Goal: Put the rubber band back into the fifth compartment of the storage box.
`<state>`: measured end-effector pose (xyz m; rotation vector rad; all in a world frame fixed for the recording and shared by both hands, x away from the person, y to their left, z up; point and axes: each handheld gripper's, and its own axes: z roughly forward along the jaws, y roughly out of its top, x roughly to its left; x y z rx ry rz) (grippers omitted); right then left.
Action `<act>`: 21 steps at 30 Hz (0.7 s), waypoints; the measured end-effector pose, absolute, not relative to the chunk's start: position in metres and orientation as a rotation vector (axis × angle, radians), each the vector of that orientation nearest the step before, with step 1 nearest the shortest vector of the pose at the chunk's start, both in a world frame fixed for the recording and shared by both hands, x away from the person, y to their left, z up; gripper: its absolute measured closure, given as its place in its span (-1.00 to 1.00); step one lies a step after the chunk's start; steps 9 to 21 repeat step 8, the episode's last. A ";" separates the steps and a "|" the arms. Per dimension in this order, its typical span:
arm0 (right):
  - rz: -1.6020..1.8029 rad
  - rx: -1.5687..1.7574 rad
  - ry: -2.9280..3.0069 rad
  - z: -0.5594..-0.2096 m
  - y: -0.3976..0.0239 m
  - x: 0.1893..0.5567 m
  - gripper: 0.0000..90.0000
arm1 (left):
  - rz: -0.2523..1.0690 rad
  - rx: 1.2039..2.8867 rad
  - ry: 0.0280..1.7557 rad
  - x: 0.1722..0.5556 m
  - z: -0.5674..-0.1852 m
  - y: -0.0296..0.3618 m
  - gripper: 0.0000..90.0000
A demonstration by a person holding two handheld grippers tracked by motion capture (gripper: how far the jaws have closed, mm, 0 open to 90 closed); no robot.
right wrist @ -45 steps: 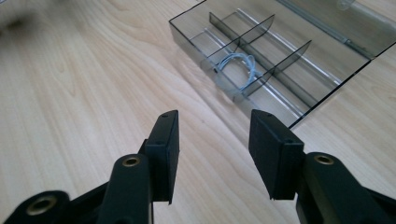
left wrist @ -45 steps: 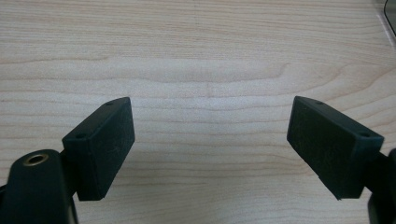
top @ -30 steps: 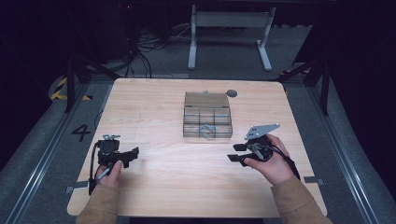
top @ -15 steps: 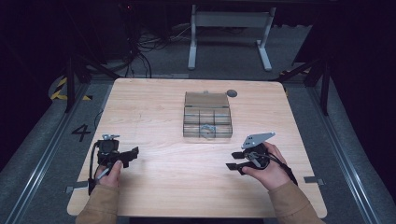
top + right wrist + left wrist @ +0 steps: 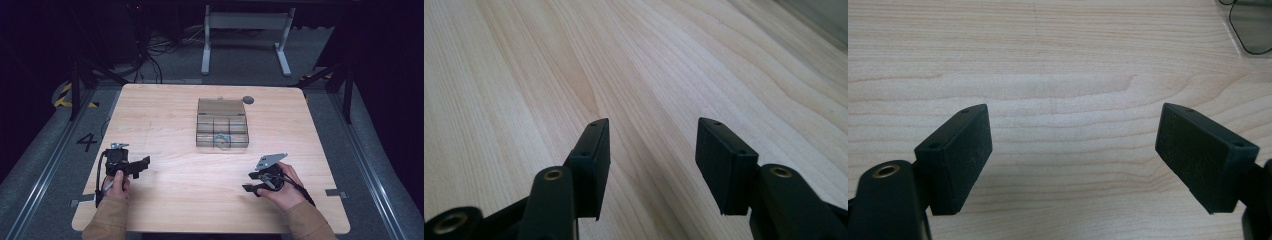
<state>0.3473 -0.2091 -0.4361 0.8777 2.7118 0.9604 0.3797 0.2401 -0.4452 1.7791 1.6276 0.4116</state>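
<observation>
A clear plastic compartment box (image 5: 222, 128) sits in the middle of the wooden table (image 5: 165, 115), with a small metal piece (image 5: 221, 140) in a front compartment. My left gripper (image 5: 145, 164) rests near the front left, open, its jaws pointing right with only bare wood between them (image 5: 1073, 150). A corner of the clear box (image 5: 1250, 27) shows at the top right of the left gripper view. My right gripper (image 5: 251, 182) lies at the front right, open and empty (image 5: 651, 150), its jaws pointing left, a grey plate (image 5: 270, 161) on top.
A small dark round disc (image 5: 248, 99) lies on the table just behind the box's right corner. The table's right edge (image 5: 819, 22) shows far off in the right gripper view. Dark floor, cables and a desk frame (image 5: 245, 35) lie beyond the table.
My right gripper has moved back toward the front edge and lowered onto the table. The left gripper has stayed put.
</observation>
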 end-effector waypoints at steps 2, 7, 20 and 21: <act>0.951 0.879 2.715 -0.439 -0.209 0.346 0.09 | 0.416 1.787 1.627 0.381 -0.445 0.237 -0.65; 0.953 0.876 2.710 -0.443 -0.208 0.343 0.10 | 0.421 1.788 1.628 0.384 -0.446 0.233 -0.65; 0.955 0.875 2.711 -0.443 -0.209 0.343 0.10 | 0.422 1.786 1.632 0.385 -0.446 0.232 -0.65; 0.955 0.875 2.711 -0.443 -0.209 0.343 0.10 | 0.422 1.786 1.632 0.385 -0.446 0.232 -0.65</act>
